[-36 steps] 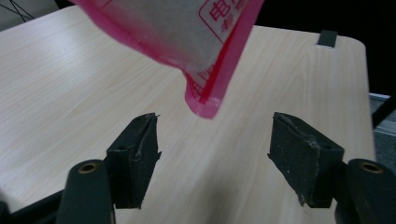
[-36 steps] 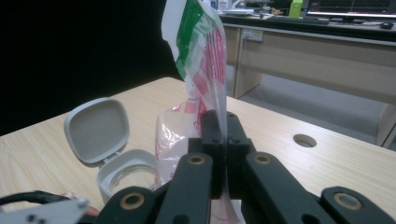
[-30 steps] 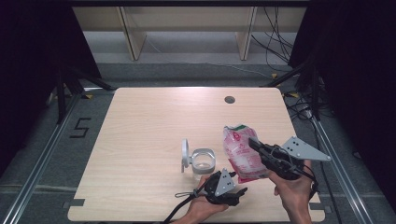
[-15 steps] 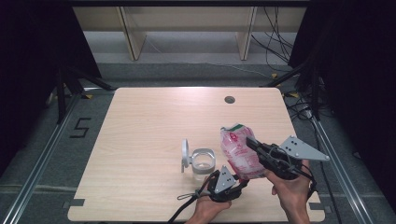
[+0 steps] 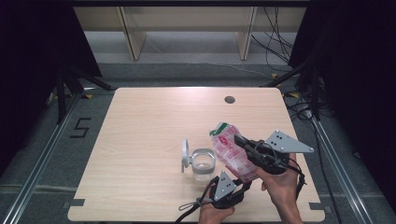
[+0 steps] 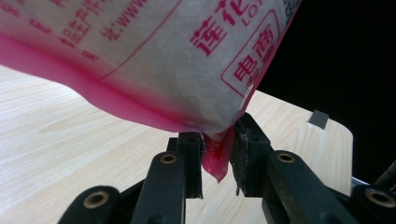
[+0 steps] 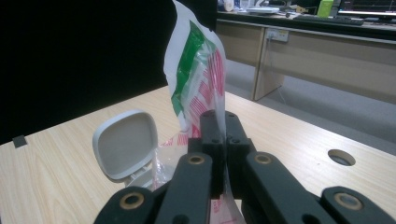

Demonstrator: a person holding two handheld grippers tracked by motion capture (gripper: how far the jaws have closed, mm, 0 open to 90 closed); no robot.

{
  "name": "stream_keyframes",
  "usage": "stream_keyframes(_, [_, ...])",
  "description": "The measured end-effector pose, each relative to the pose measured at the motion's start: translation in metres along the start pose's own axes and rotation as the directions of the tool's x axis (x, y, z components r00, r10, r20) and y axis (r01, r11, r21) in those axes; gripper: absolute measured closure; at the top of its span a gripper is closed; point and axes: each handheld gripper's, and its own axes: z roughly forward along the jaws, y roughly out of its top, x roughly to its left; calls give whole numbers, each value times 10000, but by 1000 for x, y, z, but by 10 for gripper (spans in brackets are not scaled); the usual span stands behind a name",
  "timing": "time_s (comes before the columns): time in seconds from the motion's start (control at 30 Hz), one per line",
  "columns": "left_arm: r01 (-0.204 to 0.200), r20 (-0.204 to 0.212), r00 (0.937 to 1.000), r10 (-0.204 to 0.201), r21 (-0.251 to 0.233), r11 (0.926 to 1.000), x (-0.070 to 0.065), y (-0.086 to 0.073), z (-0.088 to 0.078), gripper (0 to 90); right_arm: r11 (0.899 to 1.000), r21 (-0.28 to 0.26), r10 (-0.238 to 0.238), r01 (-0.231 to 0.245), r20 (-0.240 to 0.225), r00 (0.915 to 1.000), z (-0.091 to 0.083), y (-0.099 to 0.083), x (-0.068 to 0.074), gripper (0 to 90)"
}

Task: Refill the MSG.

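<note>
left hand-held gripper (image 6: 217,161) moved under bag (image 5: 231,151), jaws just closing on its corner (pink) | right hand-held gripper (image 7: 223,135) clamped on bag

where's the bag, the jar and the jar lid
bag (image 5: 231,151): high view, middle of its printed side.
jar (image 5: 203,161): high view, its clear wall.
lid (image 7: 125,143): right gripper view, middle of its grey inner face.
</note>
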Motion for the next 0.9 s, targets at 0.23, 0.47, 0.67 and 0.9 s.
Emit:
stream_keyframes(0.23, [-44,-263,9996,39,-175,9998,1,1,-2,744,9996,-41,-284,284,-148,9995,7,4,4,900])
stream_keyframes(0.47, [303,-79,9995,-307,-508,9983,1,1,-1,744,9996,138,-235,239,-291,9993,19,8,9,900])
stream_keyframes(0.67, [141,-70,9999,-145,-556,9984,0,0,-2,746,9984,329,-450,457,-231,9987,28,9,14,900])
stream_keyframes(0.9, [183,-24,9998,-186,-709,9973,-2,-1,-2,748,9966,334,-747,753,-187,9970,35,9,16,900])
